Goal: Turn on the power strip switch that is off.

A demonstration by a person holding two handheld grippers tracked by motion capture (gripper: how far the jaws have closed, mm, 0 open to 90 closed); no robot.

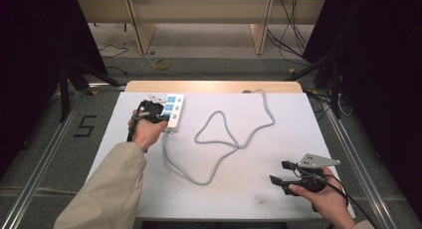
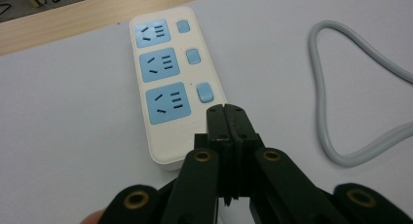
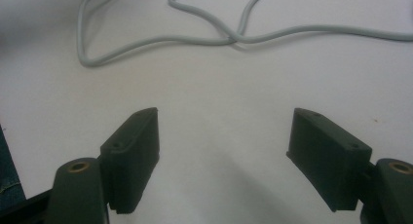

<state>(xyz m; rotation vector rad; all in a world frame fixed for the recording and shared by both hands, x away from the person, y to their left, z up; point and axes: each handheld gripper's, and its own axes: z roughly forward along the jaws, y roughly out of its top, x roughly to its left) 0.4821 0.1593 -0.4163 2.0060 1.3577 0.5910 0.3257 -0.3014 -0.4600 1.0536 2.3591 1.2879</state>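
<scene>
At the table's far-left corner lies the white plastic power strip with blue sockets. Your left gripper, jaws clenched empty, hovers just beside its nearest blue switch; press squarely down. Your right gripper rests spread, well away.

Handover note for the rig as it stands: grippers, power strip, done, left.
Left gripper: shut, empty, tips right by the nearest switch of the power strip; contact unclear.
Right gripper: open, empty, over bare table at the near right.
Strip lies flat at the far left, nothing plugged in; its grey cable loops across the middle.
Done: left gripper is at the strip.
Left: probably pressing the switches; their on or off state can't be read.
</scene>
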